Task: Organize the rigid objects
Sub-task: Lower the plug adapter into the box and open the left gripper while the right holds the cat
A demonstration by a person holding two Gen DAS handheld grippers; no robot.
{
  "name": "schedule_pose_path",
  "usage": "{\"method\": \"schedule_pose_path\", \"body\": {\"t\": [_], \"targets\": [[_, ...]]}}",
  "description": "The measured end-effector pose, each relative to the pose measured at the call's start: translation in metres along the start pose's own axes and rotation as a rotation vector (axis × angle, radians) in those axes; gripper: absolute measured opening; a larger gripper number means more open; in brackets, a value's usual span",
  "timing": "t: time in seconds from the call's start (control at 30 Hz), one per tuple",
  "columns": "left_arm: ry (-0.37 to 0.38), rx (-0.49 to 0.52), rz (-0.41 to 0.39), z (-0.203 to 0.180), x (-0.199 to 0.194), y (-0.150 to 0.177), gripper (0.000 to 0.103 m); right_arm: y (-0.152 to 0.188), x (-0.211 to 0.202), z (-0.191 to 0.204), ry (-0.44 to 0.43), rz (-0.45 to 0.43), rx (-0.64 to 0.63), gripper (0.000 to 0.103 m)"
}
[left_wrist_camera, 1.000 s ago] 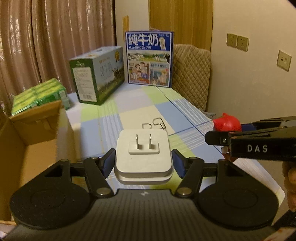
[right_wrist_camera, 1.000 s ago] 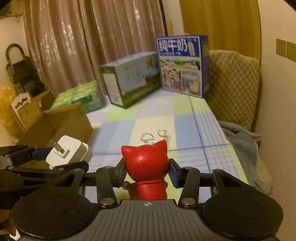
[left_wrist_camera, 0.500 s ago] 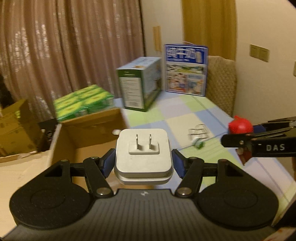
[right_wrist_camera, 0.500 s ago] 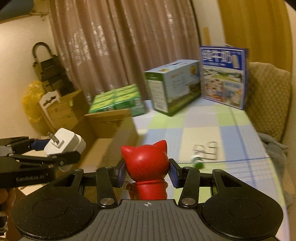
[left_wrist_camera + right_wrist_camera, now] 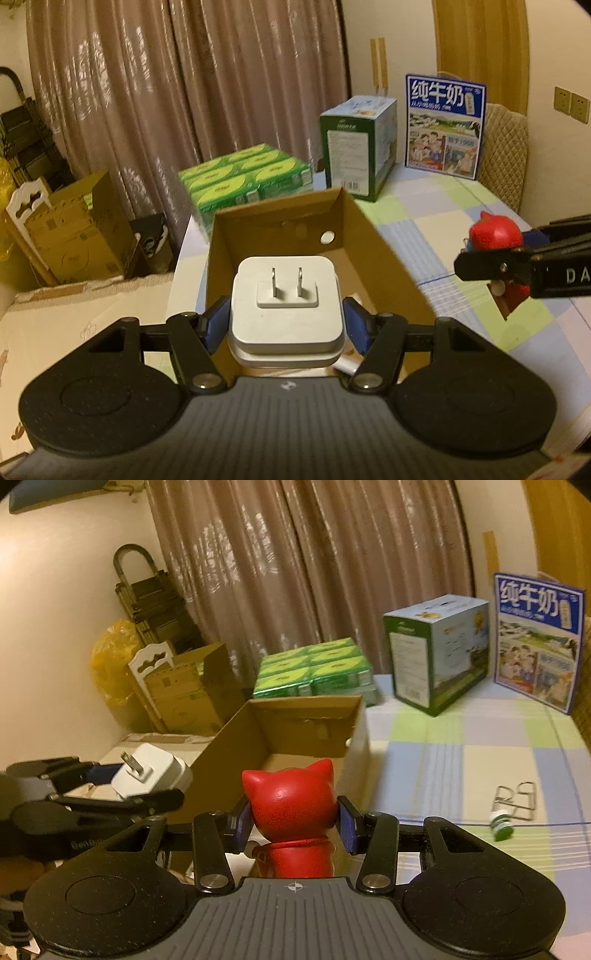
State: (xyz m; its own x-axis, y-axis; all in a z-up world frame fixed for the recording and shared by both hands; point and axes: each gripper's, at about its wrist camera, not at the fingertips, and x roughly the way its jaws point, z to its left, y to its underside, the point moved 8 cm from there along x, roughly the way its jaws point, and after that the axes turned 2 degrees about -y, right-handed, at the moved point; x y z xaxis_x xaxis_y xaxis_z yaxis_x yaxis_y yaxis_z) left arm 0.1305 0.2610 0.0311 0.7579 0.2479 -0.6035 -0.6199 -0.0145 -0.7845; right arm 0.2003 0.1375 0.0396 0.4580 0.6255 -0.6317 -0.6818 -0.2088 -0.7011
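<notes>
My left gripper [image 5: 285, 320] is shut on a white two-prong charger plug [image 5: 286, 301] and holds it above the open cardboard box [image 5: 388, 254]. My right gripper [image 5: 293, 821] is shut on a red cat figurine [image 5: 293, 801], held near the box's [image 5: 236, 746] front edge. The figurine [image 5: 495, 232] and the right gripper's finger [image 5: 524, 267] show at the right of the left wrist view. The plug [image 5: 149, 773] shows at the left of the right wrist view.
On the checked tablecloth [image 5: 461, 746] lie wire clips [image 5: 515, 799] and a small green bottle [image 5: 500, 825]. Behind the box stand a green drink pack [image 5: 314, 672], a green-blue carton [image 5: 437, 655] and a blue milk box [image 5: 535, 638]. More cardboard boxes [image 5: 188, 690] stand at the left.
Both grippers have swung left, still holding the plug and the figurine. The open cardboard box now sits straight ahead of each, and the clips have slid to the right.
</notes>
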Motion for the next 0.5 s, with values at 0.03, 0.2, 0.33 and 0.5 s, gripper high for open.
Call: {"method": "schedule_pose_path", "body": {"t": [0.03,0.2,0.33,0.5], "targets": [[-0.001,-0.005,0.006,0.002,0.002,0.005,0.060,0.001,0.005,0.002,-0.002,0.007,0.000,0.043],[-0.002,-0.031,0.046,0.013,0.017,0.024,0.060,0.006,0.026,0.005,0.005,0.042,0.006,0.043],[-0.002,-0.033,0.062,0.019,0.027,0.032,0.060,0.010,0.039,0.005,0.012,0.060,0.007,0.043],[0.003,-0.041,0.070,0.024,0.036,0.036,0.060,0.014,0.052,0.006,0.015,0.068,0.008,0.043]]}}
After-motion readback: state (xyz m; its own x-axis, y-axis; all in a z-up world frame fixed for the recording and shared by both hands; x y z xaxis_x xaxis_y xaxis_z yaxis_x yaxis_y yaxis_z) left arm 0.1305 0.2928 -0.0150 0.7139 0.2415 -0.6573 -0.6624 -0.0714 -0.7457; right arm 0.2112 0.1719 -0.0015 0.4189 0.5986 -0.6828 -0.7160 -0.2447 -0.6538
